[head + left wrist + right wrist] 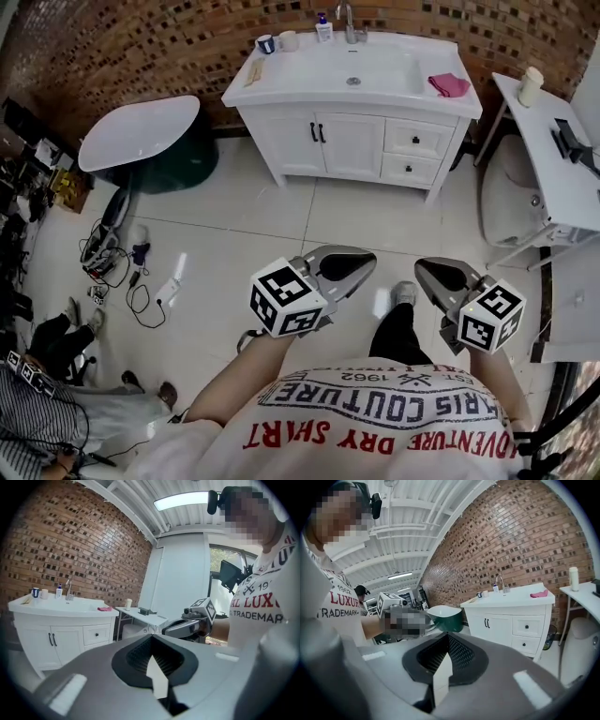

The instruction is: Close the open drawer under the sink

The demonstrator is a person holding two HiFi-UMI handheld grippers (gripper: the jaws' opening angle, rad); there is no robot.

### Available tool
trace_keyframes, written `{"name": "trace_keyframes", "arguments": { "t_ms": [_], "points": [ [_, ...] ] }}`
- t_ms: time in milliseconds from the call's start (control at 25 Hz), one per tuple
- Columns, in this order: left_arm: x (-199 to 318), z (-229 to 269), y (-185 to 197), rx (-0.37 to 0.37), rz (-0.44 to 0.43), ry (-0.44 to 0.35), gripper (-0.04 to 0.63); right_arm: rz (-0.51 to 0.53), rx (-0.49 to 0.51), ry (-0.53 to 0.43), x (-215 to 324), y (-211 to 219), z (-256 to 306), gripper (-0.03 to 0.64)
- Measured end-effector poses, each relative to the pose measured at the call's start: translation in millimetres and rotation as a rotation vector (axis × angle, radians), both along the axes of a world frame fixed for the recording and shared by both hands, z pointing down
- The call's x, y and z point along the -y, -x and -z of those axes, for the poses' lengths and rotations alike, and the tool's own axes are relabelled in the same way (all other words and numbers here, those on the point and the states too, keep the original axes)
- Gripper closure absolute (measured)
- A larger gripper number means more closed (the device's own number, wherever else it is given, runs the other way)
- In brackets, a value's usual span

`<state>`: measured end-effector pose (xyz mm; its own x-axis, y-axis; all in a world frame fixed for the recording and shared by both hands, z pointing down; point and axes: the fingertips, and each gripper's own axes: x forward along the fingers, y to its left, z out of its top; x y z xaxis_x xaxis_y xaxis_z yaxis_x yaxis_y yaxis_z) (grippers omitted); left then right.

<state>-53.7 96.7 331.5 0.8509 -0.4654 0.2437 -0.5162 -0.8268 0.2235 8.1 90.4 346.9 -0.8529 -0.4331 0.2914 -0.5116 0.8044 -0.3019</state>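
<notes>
The white sink cabinet (352, 131) stands against the brick wall, far ahead of me. Its two small drawers, the upper drawer (417, 139) and the lower drawer (411, 169), sit right of the double doors. Both fronts look about flush from here; I cannot tell whether either stands out. They also show in the right gripper view, upper drawer (527, 626) above lower drawer (524, 644). My left gripper (342, 267) and right gripper (441, 277) hang side by side before my chest over the tiled floor. Each has its jaws together and holds nothing.
A pink cloth (449, 84) lies on the counter's right end. A white side table (553, 159) with a cup (531, 86) stands right of the cabinet. A green tub (150, 141) sits at the left. Cables (112, 262) lie on the floor near a seated person (56, 375).
</notes>
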Motion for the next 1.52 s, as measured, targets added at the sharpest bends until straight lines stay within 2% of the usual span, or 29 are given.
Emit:
{"name": "trace_keyframes", "arguments": {
  "t_ms": [200, 360, 920, 1520],
  "points": [
    [-60.8, 22.2, 5.7, -0.008, -0.012, -0.021, 0.612, -0.016, 0.019, -0.017, -55.9, 8.5, 24.9, 0.611],
    [-86.9, 36.4, 1.7, -0.018, -0.016, -0.038, 0.612, -0.025, 0.016, -0.024, -79.3, 4.7, 37.6, 0.611],
    [-108.5, 32.4, -29.4, -0.007, -0.032, -0.020, 0.612, -0.032, 0.012, -0.002, -103.2, -19.9, 34.7, 0.611],
    [-136.7, 37.7, -23.7, 0.000, -0.028, -0.025, 0.612, -0.003, 0.012, -0.041, -136.9, -7.5, 46.6, 0.611]
  ]
}}
